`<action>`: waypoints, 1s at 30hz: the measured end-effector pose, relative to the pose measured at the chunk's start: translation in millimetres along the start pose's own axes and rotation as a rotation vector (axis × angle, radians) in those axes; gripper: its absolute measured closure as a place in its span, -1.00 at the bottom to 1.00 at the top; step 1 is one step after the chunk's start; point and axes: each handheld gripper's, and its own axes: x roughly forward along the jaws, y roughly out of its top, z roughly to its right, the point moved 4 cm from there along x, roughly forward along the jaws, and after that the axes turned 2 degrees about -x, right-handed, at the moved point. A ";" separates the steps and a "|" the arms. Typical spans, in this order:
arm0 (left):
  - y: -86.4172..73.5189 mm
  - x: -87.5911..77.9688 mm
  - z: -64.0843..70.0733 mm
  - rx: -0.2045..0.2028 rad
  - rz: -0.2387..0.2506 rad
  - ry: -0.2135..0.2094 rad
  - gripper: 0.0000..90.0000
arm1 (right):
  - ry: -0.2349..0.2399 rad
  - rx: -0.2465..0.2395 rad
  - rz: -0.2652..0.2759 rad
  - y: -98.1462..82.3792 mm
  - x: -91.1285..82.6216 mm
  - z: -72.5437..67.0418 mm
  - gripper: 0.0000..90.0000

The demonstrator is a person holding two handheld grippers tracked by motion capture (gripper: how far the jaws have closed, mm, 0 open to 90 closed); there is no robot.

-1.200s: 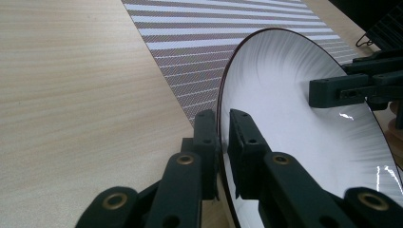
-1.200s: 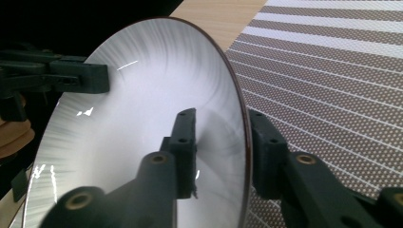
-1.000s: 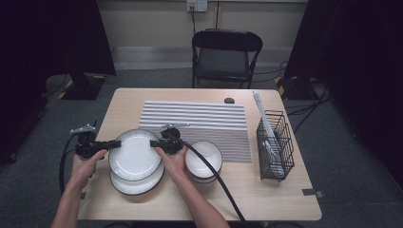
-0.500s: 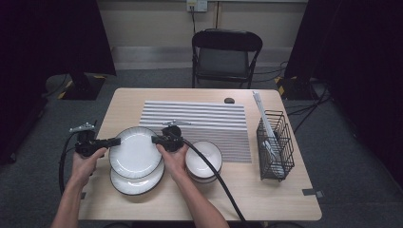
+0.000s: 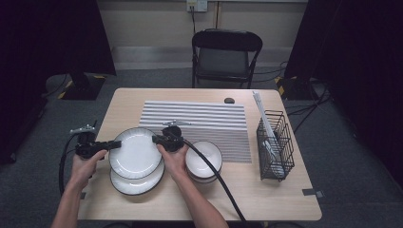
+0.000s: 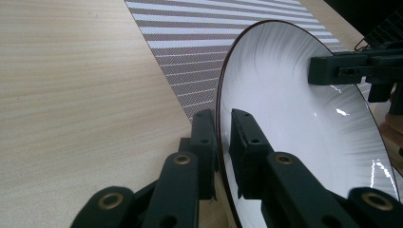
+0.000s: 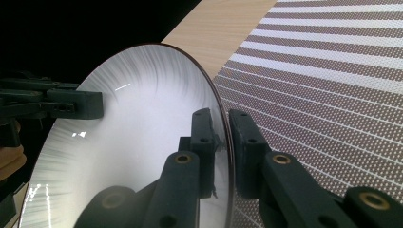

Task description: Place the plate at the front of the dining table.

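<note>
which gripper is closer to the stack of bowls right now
Right. The right gripper sits just left of the bowls, clamped on the near edge of the lifted plate. The left gripper grips that plate's far rim, a full plate farther away.

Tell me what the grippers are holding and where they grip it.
Both hold the top plate by its rim: left gripper on one edge, right gripper on the opposite edge.

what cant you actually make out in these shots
- Lower plate, high view: mostly covered by the held plate.
- Bowl stack, high view: count too small to tell.
- Wire basket contents, high view: too small.
- Left tool, left gripper view: plate rim hides the pad faces.
</note>
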 end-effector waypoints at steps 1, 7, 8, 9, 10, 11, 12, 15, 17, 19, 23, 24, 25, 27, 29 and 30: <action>0.2 -0.2 0.1 -0.002 0.003 -0.001 0.81 | 0.001 0.001 0.000 0.1 -0.1 -0.1 0.81; 2.7 -0.3 -0.3 0.003 0.016 0.009 0.82 | -0.006 0.011 0.001 0.9 0.0 -0.9 0.81; 3.7 -0.4 -0.2 0.005 0.021 0.011 0.83 | -0.009 0.002 0.002 1.4 0.3 -0.9 0.81; 4.6 -0.9 -0.8 0.007 0.024 0.016 0.83 | -0.007 0.004 0.007 2.1 0.7 -0.4 0.82; 5.1 -1.1 -0.8 0.000 0.034 0.013 0.83 | -0.008 0.011 0.013 3.1 1.1 -0.2 0.82; 5.9 -1.7 -2.0 0.007 0.038 0.013 0.84 | -0.008 0.009 0.015 3.5 1.4 -0.3 0.82; 6.3 -2.3 -2.3 0.002 0.041 0.014 0.84 | -0.006 0.014 0.019 4.4 1.8 -0.5 0.83; 6.8 -2.4 -3.0 0.000 0.044 0.014 0.85 | -0.009 0.003 0.019 5.2 1.8 -1.5 0.83; 6.8 -2.1 -2.9 0.001 0.045 0.013 0.85 | -0.007 0.004 0.018 4.6 2.4 -0.7 0.83; 6.6 -2.1 -2.8 0.002 0.042 0.013 0.85 | -0.007 0.003 0.016 4.6 2.2 -0.7 0.83; 5.9 -2.2 -3.2 -0.009 0.045 0.010 0.85 | -0.003 0.006 0.018 3.4 1.5 -0.5 0.84; 5.7 -2.2 -3.1 -0.006 0.041 0.014 0.84 | -0.008 0.003 0.016 3.4 1.3 -1.0 0.85; 5.4 -1.8 -2.9 -0.006 0.035 0.013 0.84 | -0.008 0.002 0.017 3.2 1.2 -1.0 0.85; 4.1 -1.8 -3.1 -0.006 0.024 0.018 0.81 | -0.012 0.000 0.017 2.6 1.3 -1.0 0.86; 2.3 -1.7 -2.9 -0.014 0.020 0.014 0.72 | -0.012 -0.001 0.016 2.4 1.7 -0.4 0.86; 1.6 -1.7 -2.3 -0.014 0.016 0.020 0.72 | -0.012 0.002 0.016 2.4 1.8 -0.3 0.87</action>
